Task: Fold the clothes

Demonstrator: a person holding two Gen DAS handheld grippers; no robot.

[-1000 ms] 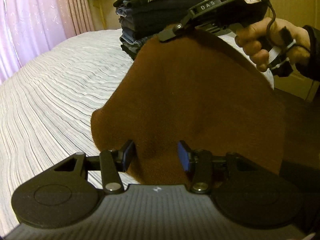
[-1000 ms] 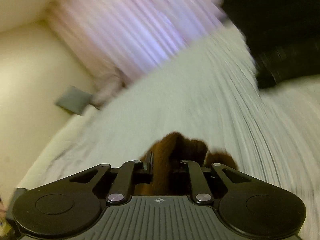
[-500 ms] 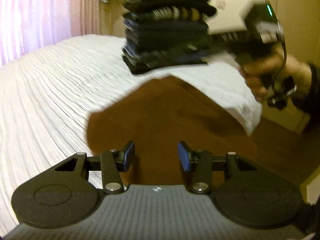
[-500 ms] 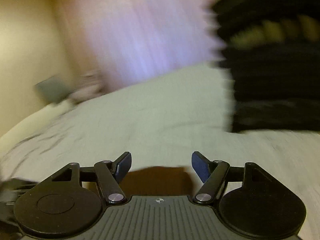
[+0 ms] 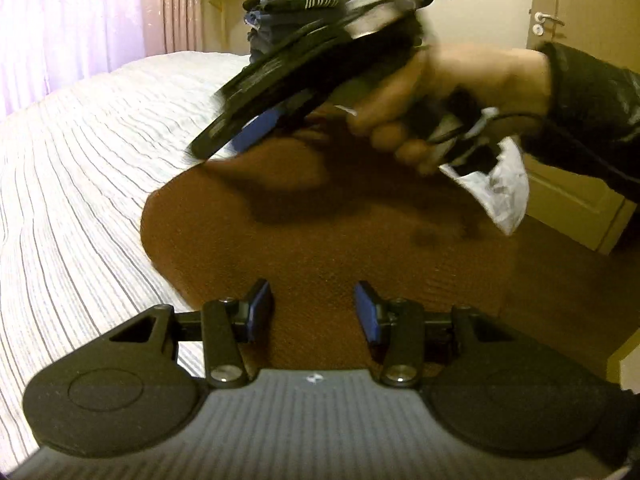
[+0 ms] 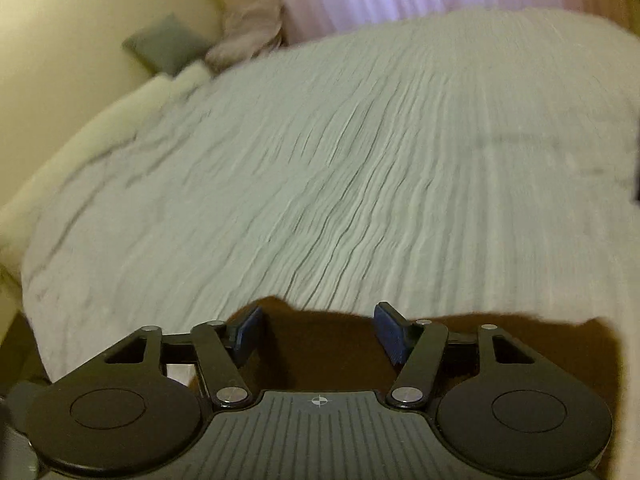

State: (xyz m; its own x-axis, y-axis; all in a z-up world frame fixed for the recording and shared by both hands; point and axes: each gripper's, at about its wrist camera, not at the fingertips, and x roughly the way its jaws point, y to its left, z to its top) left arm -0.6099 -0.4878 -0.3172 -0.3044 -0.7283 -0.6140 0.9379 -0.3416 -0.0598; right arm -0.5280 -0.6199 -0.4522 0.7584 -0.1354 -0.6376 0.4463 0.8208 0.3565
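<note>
The left gripper [image 5: 314,312] hovered low over a brown garment [image 5: 320,248] that lay spread flat on the white ribbed bedspread [image 5: 80,184], its jaws partly apart with the cloth beneath the gap and nothing pinched between the blue pads. To its left the bedspread ran off toward pink curtains [image 5: 72,12]. Ahead of its fingertips and above the far part of the garment, a hand [image 5: 452,92] in a dark sleeve [image 5: 592,104] carried the right gripper [image 5: 256,128], blurred, tilted down toward the cloth, in front of a stack of folded dark clothes [image 5: 288,4]. From the right gripper's [image 6: 316,336] own camera, its jaws stood wide and were closing, with only the garment's [image 6: 328,352] near edge below them and nothing in their hold; beyond its tips stretched bare bedspread [image 6: 340,160], a grey pillow [image 6: 168,42] far to the left.
</note>
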